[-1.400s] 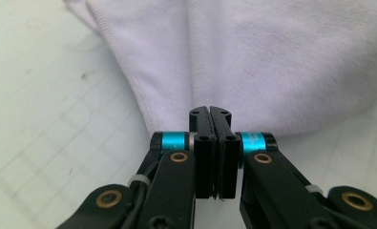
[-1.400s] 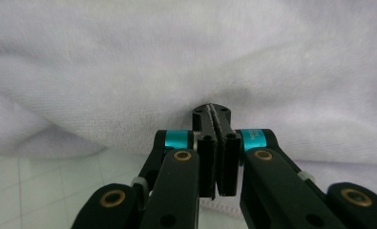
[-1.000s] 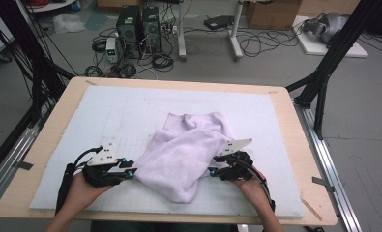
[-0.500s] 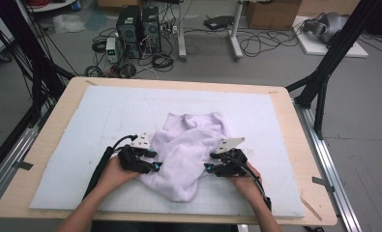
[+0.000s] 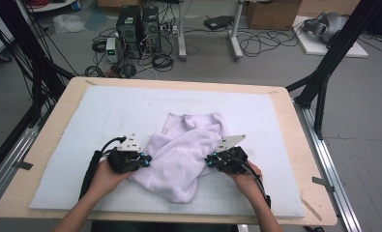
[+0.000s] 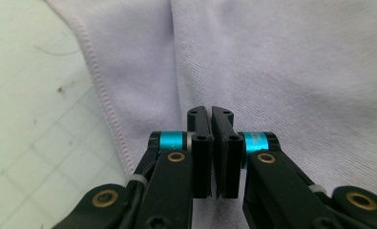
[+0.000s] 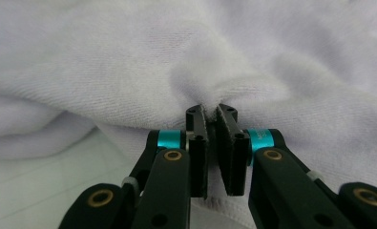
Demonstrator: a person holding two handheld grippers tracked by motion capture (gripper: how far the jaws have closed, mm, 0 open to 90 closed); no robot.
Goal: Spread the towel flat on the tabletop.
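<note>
the pale lilac towel [image 5: 181,157] lies crumpled in the middle of the white mat [image 5: 82,125], nearer the person's edge of the table [image 5: 48,113]; its bulk runs as a diagonal heap from the far right down to a rounded lobe at the near side, much as it lay a second ago. the left gripper [image 5: 144,159] now sits at the towel's left edge, where a second ago it rested well apart from the cloth out on the bare mat, and half a second ago had only just reached the fabric; the left hand [image 5: 106,176] has come inward with it. in the left gripper view its jaws have just been closing and now stand nearly together over the towel [image 6: 272,71], just beside the stitched hem [image 6: 107,109], with a narrow slit between the pads; whether a fold is pinched there i cannot tell. the right gripper [image 5: 212,162] is at the towel's right edge, almost where it was before, the right hand [image 5: 244,176] behind it; its jaws have also just been closing, and in the right gripper view they are pressed on a puckered ridge of the towel [image 7: 200,62], the fabric gathered into creases right at the tips.
</note>
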